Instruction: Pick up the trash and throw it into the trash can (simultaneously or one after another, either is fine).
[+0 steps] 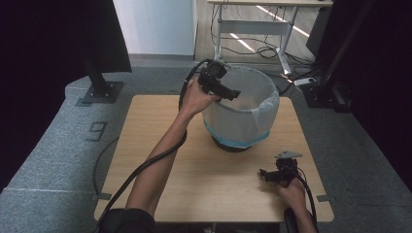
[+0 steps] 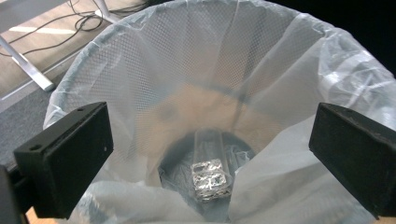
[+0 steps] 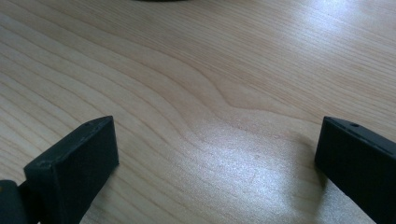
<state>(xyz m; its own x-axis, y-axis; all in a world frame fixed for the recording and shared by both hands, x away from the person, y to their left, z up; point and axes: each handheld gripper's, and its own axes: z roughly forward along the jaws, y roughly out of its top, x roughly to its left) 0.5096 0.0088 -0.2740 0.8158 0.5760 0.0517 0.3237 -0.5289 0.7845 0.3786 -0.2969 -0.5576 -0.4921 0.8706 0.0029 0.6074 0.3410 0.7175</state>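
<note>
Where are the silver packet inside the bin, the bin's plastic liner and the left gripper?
silver packet (image 2: 211,179): left gripper view, middle of its foil face.
plastic liner (image 1: 265,104): high view, folded-over edge at the rim.
left gripper (image 1: 232,94): high view, between its fingertips.

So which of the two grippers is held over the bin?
The left gripper, raised over the rim of the lined bin, fingers apart. The right gripper sits low over the bare table, also open.

Black grippers are being held: the left gripper (image 1: 224,91) and the right gripper (image 1: 265,173), each trailed by a black cable, the right topped by a grey three-cornered plate (image 1: 288,155). A dark sleeve (image 1: 127,219) is being worn.
</note>
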